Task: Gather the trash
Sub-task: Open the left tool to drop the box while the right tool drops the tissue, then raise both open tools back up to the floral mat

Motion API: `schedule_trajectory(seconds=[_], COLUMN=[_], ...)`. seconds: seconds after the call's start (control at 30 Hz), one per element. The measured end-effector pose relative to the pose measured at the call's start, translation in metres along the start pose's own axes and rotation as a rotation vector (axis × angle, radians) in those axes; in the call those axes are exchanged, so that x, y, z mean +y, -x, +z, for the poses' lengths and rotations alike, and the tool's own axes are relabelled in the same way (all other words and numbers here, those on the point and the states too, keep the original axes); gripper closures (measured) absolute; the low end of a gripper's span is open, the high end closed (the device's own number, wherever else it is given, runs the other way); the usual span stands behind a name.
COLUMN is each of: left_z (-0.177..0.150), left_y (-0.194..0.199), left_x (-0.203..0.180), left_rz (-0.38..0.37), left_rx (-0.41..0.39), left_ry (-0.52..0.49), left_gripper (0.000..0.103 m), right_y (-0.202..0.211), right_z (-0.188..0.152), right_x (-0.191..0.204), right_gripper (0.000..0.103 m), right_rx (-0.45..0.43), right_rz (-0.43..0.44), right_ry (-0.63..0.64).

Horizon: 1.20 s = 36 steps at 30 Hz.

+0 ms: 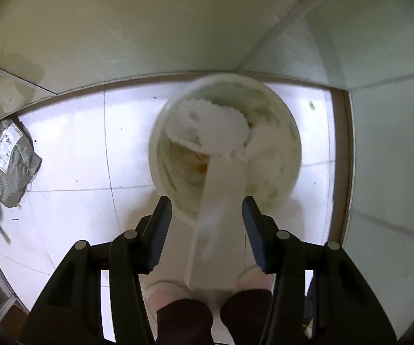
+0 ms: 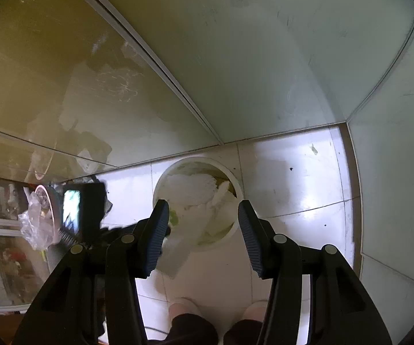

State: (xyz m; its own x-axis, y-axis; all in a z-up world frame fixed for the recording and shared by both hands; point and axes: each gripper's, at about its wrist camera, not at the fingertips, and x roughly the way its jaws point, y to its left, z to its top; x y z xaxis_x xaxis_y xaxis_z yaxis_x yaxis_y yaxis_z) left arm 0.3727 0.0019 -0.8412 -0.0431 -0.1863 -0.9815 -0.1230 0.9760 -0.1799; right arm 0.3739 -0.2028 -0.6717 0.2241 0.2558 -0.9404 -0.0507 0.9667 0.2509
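A white trash bin [image 1: 287, 155] stands on the tiled floor in a wall corner, holding white paper and food scraps. In the left wrist view, a white strip of paper [image 1: 221, 201] hangs between the spread fingers of my left gripper [image 1: 207, 210] and trails into the bin, blurred; neither finger touches it. The gripper is open above the bin's near rim. In the right wrist view, the same bin [image 2: 237, 184] lies ahead of my right gripper [image 2: 204, 212], which is open and empty. The white strip [image 2: 178, 250] slopes from the bin toward the left gripper [image 2: 92, 215].
A grey woven sack [image 1: 8, 161] with a label lies on the floor at left. Crumpled clear plastic [image 2: 34, 224] and a round object sit at left by a glass panel [image 2: 48, 86]. Walls close the corner behind and right of the bin. The person's feet [image 1: 163, 293] stand below.
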Motion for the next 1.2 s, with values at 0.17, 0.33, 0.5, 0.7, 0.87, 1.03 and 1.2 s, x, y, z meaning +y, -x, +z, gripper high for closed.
schedule_trajectory(seconds=[0.17, 0.33, 0.5, 0.7, 0.87, 1.03, 1.2], left_z=[-0.003, -0.023, -0.042, -0.069, -0.092, -0.117, -0.138], left_y=[0.038, 0.126, 0.236, 0.402, 0.537, 0.646, 0.721], left_x=[-0.001, -0.014, -0.033, -0.054, -0.064, -0.060, -0.046], left_rz=[-0.005, -0.007, -0.023, -0.050, -0.083, -0.070, -0.023], left_rx=[-0.078, -0.171, -0.254, -0.383, -0.528, -0.682, -0.847], left_ry=[0.014, -0.011, -0.046, -0.090, -0.098, -0.116, -0.103], left_gripper=[0.053, 0.053, 0.053, 0.053, 0.051, 0.047, 0.037], right_y=[0.015, 0.062, 0.145, 0.285, 0.394, 0.476, 0.528], right_z=[-0.001, 0.005, 0.017, 0.033, 0.038, 0.031, 0.028], right_x=[0.005, 0.029, 0.067, 0.124, 0.164, 0.191, 0.216], right_gripper=[0.056, 0.056, 0.057, 0.057, 0.057, 0.057, 0.057], right_rx=[-0.005, -0.038, -0.098, -0.207, -0.319, -0.437, -0.581], right_rz=[0.013, 0.016, 0.030, 0.021, -0.002, -0.009, -0.035], right_ry=[0.005, 0.049, 0.092, 0.142, 0.169, 0.190, 0.236])
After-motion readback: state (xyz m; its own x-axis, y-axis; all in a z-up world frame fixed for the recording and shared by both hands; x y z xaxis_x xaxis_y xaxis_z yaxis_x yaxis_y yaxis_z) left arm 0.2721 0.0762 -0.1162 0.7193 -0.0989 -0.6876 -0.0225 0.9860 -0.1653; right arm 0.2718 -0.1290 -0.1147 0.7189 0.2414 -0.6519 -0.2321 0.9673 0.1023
